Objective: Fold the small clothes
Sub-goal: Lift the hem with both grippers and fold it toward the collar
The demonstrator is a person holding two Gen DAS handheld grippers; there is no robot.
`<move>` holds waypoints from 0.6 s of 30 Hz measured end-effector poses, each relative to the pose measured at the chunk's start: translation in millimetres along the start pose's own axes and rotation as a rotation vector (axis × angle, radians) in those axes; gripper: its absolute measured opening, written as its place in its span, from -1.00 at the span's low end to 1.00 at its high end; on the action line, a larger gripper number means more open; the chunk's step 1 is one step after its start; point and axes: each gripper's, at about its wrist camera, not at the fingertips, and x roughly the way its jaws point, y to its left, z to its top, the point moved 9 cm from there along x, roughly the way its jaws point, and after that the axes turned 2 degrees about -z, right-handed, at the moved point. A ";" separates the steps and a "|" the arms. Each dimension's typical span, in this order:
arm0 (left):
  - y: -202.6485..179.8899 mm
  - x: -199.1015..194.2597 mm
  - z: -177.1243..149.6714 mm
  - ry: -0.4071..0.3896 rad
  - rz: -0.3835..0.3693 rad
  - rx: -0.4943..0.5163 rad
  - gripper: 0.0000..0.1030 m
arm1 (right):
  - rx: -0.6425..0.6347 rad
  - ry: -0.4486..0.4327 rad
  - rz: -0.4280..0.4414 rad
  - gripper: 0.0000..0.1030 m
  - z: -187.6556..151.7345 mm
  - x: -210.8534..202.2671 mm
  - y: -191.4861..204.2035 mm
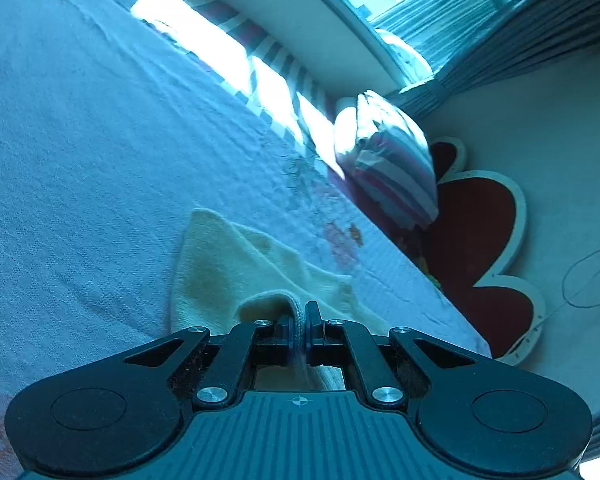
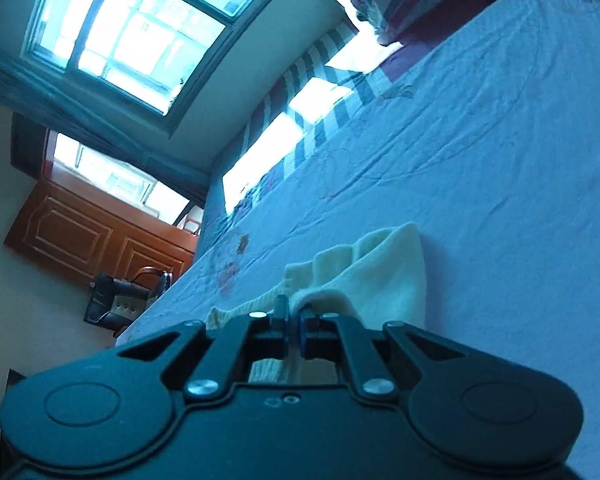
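Left gripper [image 1: 299,322] is clamped tight on an edge of the small cream knitted garment [image 1: 236,268], which trails onto the pale blue bedsheet [image 1: 80,160]. Right gripper [image 2: 294,318] has a fold of that cloth between its slightly parted jaws; whether they pinch it, I can't tell.

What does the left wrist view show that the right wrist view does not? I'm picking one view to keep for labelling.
Only the left wrist view shows the red flower-shaped mat on the floor and the left gripper pinching the cream garment. Only the right wrist view shows the wooden cabinet, the dark bag and the right gripper with cloth between its fingers. Both show the garment, the bed sheet, the striped pillow and a window.
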 end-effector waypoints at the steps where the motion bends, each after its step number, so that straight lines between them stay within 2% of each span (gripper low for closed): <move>1: 4.6 -3.9 3.7 -0.022 0.021 -0.003 -0.94 | 0.011 0.004 -0.035 -0.55 2.1 7.5 -10.5; 2: 4.7 -16.2 9.0 -0.071 0.004 0.002 -0.93 | -0.001 -0.002 -0.061 -0.52 4.2 7.3 -18.5; 3: 6.3 -31.4 13.5 -0.124 -0.009 0.019 -0.85 | -0.015 -0.021 -0.074 -0.35 5.5 1.1 -22.7; 4: 7.7 -42.6 16.5 -0.151 0.013 0.053 -0.43 | -0.051 -0.047 -0.078 -0.23 5.3 -11.2 -24.2; 5: 7.8 -48.3 19.2 -0.148 0.056 0.119 -0.12 | -0.092 -0.066 -0.076 -0.15 4.2 -22.2 -24.2; 7: 1.3 -46.9 20.7 -0.096 0.081 0.239 -0.11 | -0.201 -0.071 -0.067 -0.16 -2.3 -37.5 -19.6; 10: -22.4 -31.0 17.6 -0.004 0.048 0.386 -0.11 | -0.312 -0.059 -0.066 -0.13 -9.9 -38.6 -4.2; 12: -34.1 -16.1 12.7 0.040 0.094 0.497 -0.11 | -0.375 -0.065 -0.081 0.00 -11.3 -31.6 6.3; 15: -39.9 4.6 9.0 0.093 0.139 0.599 -0.11 | -0.433 -0.039 -0.120 0.00 -8.2 -12.8 13.1; 18: -46.0 7.2 15.2 0.081 0.130 0.607 -0.11 | -0.449 -0.014 -0.137 -0.03 -6.8 2.9 12.1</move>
